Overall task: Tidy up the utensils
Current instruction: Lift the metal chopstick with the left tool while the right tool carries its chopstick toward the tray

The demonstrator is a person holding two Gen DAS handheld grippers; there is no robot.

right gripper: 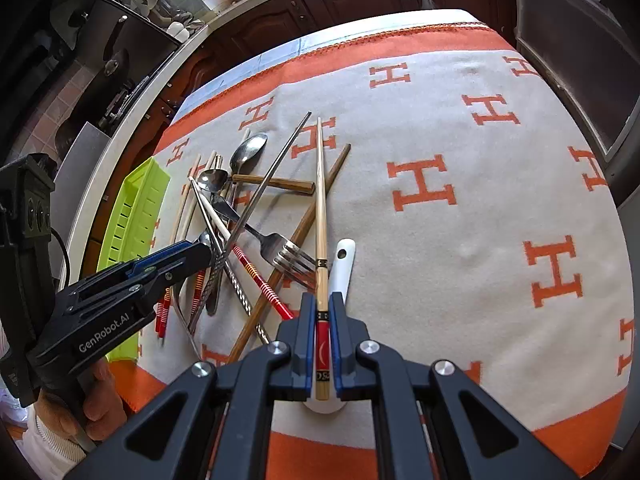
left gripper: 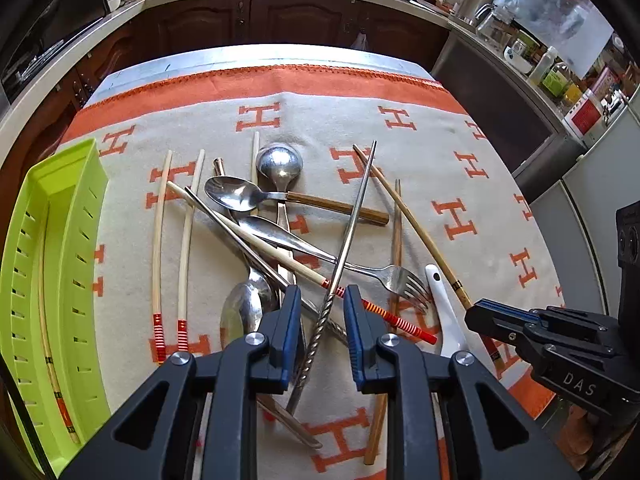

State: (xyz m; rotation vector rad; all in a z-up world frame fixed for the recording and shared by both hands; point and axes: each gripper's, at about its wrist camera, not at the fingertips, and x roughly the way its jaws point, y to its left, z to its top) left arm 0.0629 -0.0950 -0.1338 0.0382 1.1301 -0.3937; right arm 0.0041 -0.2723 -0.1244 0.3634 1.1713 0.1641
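A heap of utensils lies on the orange-and-cream cloth (left gripper: 400, 128): spoons, a fork (left gripper: 404, 280), a white ceramic spoon (left gripper: 444, 312) and several chopsticks. My left gripper (left gripper: 323, 312) stands open low over the heap, its pads either side of a twisted-handle metal chopstick (left gripper: 352, 216) without pressing it. In the right wrist view the left gripper (right gripper: 206, 250) shows at the left. My right gripper (right gripper: 321, 298) is shut on a bamboo chopstick (right gripper: 321, 200) with a red band, gripped near its thick end. Its tip points away across the cloth. The right gripper (left gripper: 474, 314) also shows in the left wrist view.
A lime-green slotted tray (left gripper: 24, 280) sits at the cloth's left edge with one chopstick (left gripper: 50, 360) inside; it also shows as the tray (right gripper: 136, 208) in the right wrist view. Kitchen counters and dark cabinets (left gripper: 280, 20) ring the table. Bare cloth (right gripper: 480, 220) spreads to the right.
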